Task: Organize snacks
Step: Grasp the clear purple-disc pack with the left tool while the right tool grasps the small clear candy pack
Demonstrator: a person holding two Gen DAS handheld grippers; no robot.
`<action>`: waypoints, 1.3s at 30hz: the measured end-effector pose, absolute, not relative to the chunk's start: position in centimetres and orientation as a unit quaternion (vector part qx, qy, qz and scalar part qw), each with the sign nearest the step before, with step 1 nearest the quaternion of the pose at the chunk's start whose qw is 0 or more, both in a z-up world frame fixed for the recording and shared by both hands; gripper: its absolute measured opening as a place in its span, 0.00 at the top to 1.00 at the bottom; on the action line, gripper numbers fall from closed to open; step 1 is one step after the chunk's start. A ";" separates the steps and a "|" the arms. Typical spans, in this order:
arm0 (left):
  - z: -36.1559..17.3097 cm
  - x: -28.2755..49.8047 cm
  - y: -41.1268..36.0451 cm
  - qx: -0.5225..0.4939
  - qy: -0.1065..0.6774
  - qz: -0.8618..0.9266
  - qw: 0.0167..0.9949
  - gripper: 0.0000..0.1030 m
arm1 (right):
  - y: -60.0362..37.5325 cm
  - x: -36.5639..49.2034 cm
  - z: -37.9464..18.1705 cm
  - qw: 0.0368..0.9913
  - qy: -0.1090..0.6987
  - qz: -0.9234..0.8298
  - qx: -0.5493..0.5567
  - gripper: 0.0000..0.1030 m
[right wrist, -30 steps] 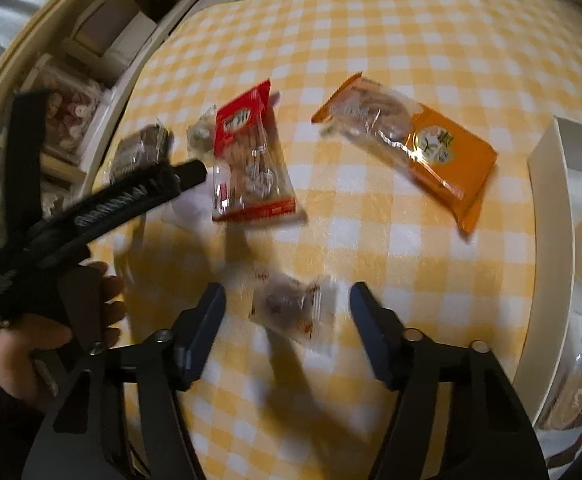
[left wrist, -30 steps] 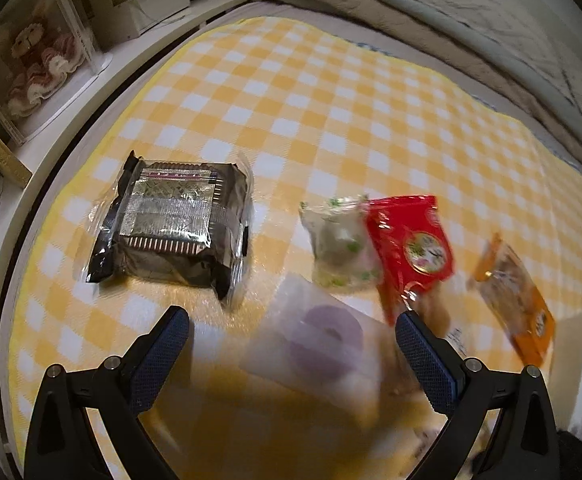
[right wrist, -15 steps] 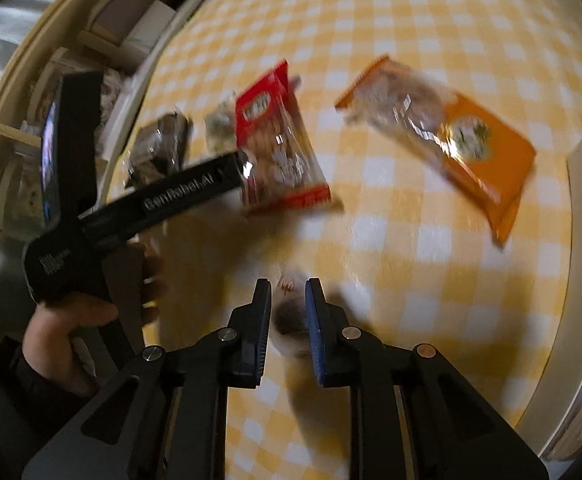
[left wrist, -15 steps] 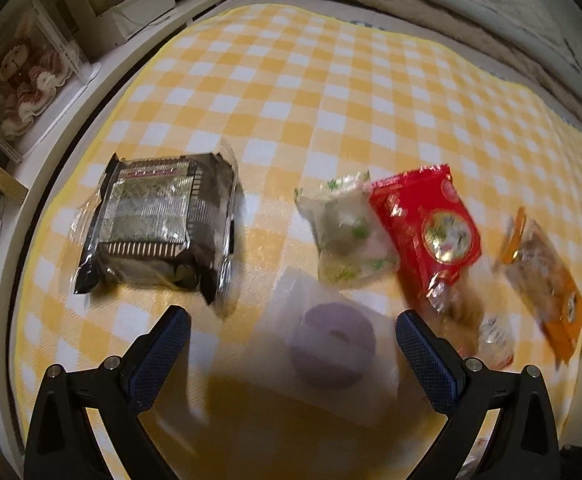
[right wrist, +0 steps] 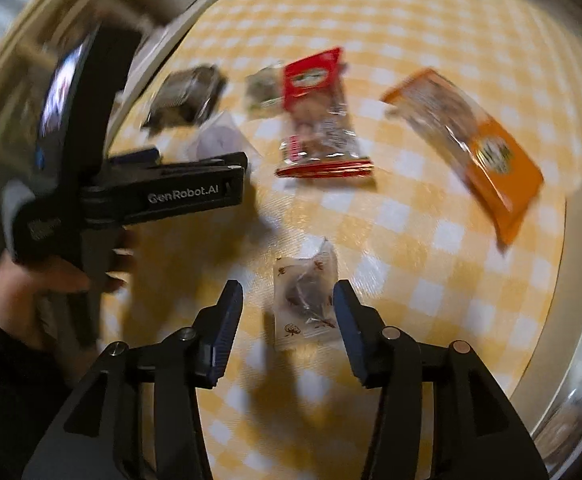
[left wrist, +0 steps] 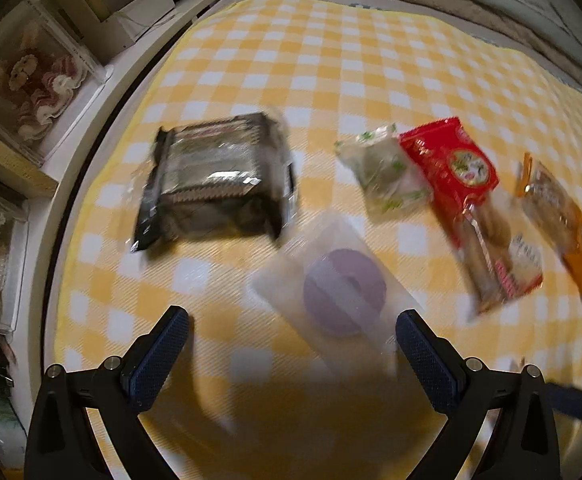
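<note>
The small clear packet (right wrist: 305,298) lay flat on the checked cloth (right wrist: 411,216) in the lower middle of the right wrist view, between the fingers of the right gripper (right wrist: 287,320). Its jaws were opening, and neither pad pressed on it, though its right edge ran close to the right pad. The wrapper was crinkled see-through film with small brown printed marks and a dark lump inside; no words on it could be read.

In the left wrist view, the left gripper (left wrist: 291,344) stood wide, its dark blue ribbed pads apart with nothing gripped. Just above the gap lay a frosted pouch (left wrist: 333,284), soft-edged and rectangular, with a round lilac ring-shaped cake inside. To the upper left of it sat a dark, glossy square pack (left wrist: 215,180) with a silvery panel. To the upper right lay a pale wrapper with green specks (left wrist: 383,168), touching a long red bag (left wrist: 467,204) that bore a round emblem and a clear lower half. Its writing was too blurred to read. At the right edge lay an orange packet (left wrist: 559,216), part clear.

In the right wrist view, at mid left, a hand (right wrist: 31,288) held the black left gripper, whose side carried the white lettering "GenRobot.AI". The cloth was woven, in yellow and white squares. At the left wrist view's upper left, a clear box (left wrist: 35,84) held a ruffled doll.
</note>
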State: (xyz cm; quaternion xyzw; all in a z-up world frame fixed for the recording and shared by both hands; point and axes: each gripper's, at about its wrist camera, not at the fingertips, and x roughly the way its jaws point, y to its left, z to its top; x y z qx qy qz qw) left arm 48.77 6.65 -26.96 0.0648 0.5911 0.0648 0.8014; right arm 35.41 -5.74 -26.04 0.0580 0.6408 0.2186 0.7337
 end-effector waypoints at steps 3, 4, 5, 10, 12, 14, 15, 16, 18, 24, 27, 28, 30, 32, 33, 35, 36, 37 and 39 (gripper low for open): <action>-26.8 48.4 7.8 0.068 0.592 0.062 0.800 0.00 | -4.4 35.2 -26.5 0.738 0.636 0.226 0.004 0.52; -26.8 48.1 7.9 0.068 0.593 0.062 0.800 0.00 | -3.9 35.1 -26.7 0.738 0.635 0.229 -0.014 0.52; -26.8 47.9 8.0 0.070 0.594 0.061 0.799 0.00 | -3.5 35.0 -26.9 0.736 0.635 0.231 -0.023 0.52; -26.0 47.5 8.8 0.075 0.606 0.076 0.788 0.00 | -2.9 35.0 -27.7 0.730 0.642 0.229 -0.045 0.57; -25.8 47.5 8.9 0.073 0.608 0.076 0.787 0.00 | -2.8 35.3 -27.8 0.731 0.642 0.227 -0.045 0.66; -25.6 47.6 9.1 0.059 0.610 0.069 0.787 0.00 | -3.1 35.6 -27.8 0.732 0.643 0.223 -0.030 0.69; -25.6 47.8 9.1 0.045 0.612 0.061 0.787 0.00 | -3.2 35.7 -27.8 0.733 0.643 0.222 -0.024 0.70; -25.6 48.2 9.3 0.032 0.613 0.056 0.787 0.00 | -3.4 35.8 -27.8 0.733 0.643 0.221 -0.016 0.71; -25.4 48.6 9.1 0.010 0.615 0.052 0.787 0.00 | -3.6 36.1 -27.7 0.736 0.641 0.217 -0.015 0.72; -25.3 49.5 8.7 -0.053 0.620 0.072 0.780 0.28 | -4.7 36.5 -27.2 0.744 0.635 0.206 -0.011 0.74; -25.3 49.7 9.0 -0.075 0.618 0.095 0.777 0.28 | -4.9 36.7 -27.0 0.748 0.631 0.205 -0.012 0.74; -25.3 49.8 9.1 -0.088 0.616 0.098 0.777 0.28 | -5.1 36.7 -26.9 0.748 0.631 0.205 -0.009 0.74; -25.4 49.6 9.1 -0.107 0.613 0.107 0.775 0.28 | -5.4 36.0 -26.3 0.750 0.629 0.206 -0.005 0.74; -25.6 49.4 8.9 -0.110 0.610 0.116 0.776 0.28 | -5.3 35.9 -26.0 0.753 0.626 0.205 -0.005 0.74; -25.8 49.4 8.9 -0.107 0.610 0.119 0.776 0.28 | -5.5 35.8 -25.9 0.754 0.625 0.204 -0.003 0.74; -25.9 49.2 8.5 -0.093 0.612 0.127 0.775 0.37 | -5.7 35.4 -25.3 0.755 0.623 0.202 -0.001 0.74; -25.7 49.1 8.3 -0.083 0.613 0.128 0.775 0.42 | -5.9 35.3 -25.1 0.756 0.622 0.202 0.001 0.74; -25.7 49.1 8.2 -0.080 0.614 0.126 0.775 0.49 | -5.9 35.3 -25.1 0.757 0.621 0.202 0.001 0.74; -25.4 49.0 8.2 -0.093 0.616 0.109 0.775 0.50 | -6.0 35.1 -24.8 0.760 0.619 0.199 0.001 0.74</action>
